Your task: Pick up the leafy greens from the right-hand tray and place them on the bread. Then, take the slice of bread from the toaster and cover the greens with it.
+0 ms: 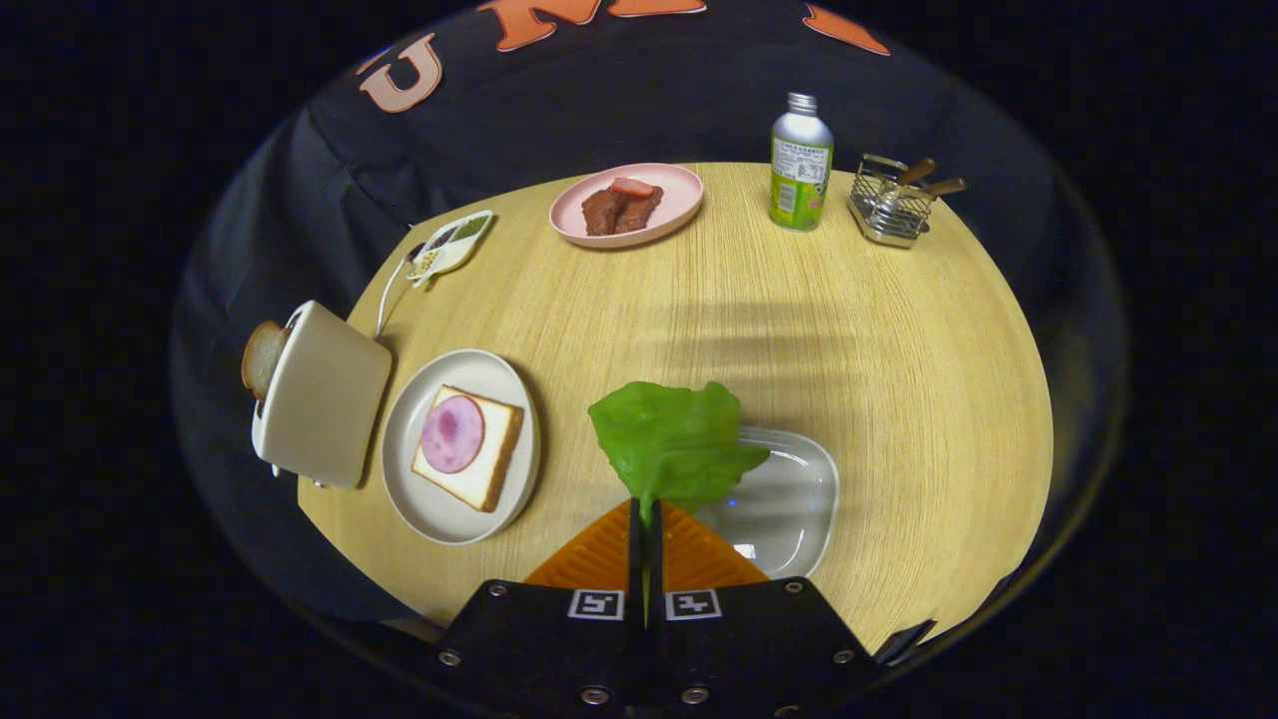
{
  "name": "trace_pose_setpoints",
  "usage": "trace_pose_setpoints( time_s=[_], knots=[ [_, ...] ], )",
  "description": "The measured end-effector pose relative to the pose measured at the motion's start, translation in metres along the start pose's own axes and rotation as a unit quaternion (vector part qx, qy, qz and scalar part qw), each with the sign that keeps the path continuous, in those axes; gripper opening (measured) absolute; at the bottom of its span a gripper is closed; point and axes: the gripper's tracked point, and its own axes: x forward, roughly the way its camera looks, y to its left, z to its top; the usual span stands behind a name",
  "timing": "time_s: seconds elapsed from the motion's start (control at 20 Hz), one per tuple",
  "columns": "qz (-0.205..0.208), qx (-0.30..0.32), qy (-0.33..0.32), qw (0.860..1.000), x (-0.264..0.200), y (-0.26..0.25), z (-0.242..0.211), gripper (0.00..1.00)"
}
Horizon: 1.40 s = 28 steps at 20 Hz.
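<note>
My gripper [645, 511] is shut on the leafy greens [671, 439], pinching the stem end between its orange fingers [599, 552]. The green leaf hangs in the air ahead of the fingers, above the left end of the clear tray [789, 499]. To the left, a slice of bread [477, 449] topped with a round pink ham slice [452, 432] lies on a grey plate [439, 514]. Further left stands the beige toaster [321, 396], with a browned slice of toast [262, 358] sticking out of its slot.
At the back of the round wooden table [899, 379] sit a pink plate [671, 205] with pieces of meat, a green and silver bottle [801, 170], a wire basket [892, 205] with utensils and a small divided seasoning dish [451, 243]. The toaster's white cord [389, 295] runs toward that dish.
</note>
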Motion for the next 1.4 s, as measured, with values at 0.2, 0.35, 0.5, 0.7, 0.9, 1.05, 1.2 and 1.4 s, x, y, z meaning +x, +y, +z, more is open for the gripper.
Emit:
trace_pose_setpoints(
  time_s=[0.2, 0.35, 0.5, 0.7, 0.9, 1.05, 1.2, 1.4],
  knots=[
    [0.029, -0.010, -0.012, 0.999, -0.006, 0.042, 0.016, 0.01],
    [0.050, -0.022, -0.010, 0.998, 0.000, 0.074, 0.022, 0.01],
    [0.072, -0.034, 0.000, 0.997, 0.010, 0.108, 0.023, 0.01],
    [0.095, -0.046, 0.020, 0.994, 0.027, 0.148, 0.018, 0.01],
    [0.117, -0.039, 0.038, 0.992, 0.044, 0.179, 0.015, 0.01],
    [0.116, -0.043, 0.051, 0.991, 0.059, 0.188, 0.011, 0.02],
    [0.104, -0.054, 0.070, 0.991, 0.074, 0.183, 0.001, 0.03],
    [0.073, -0.077, 0.065, 0.992, 0.085, 0.168, -0.001, 0.05]
  ],
)
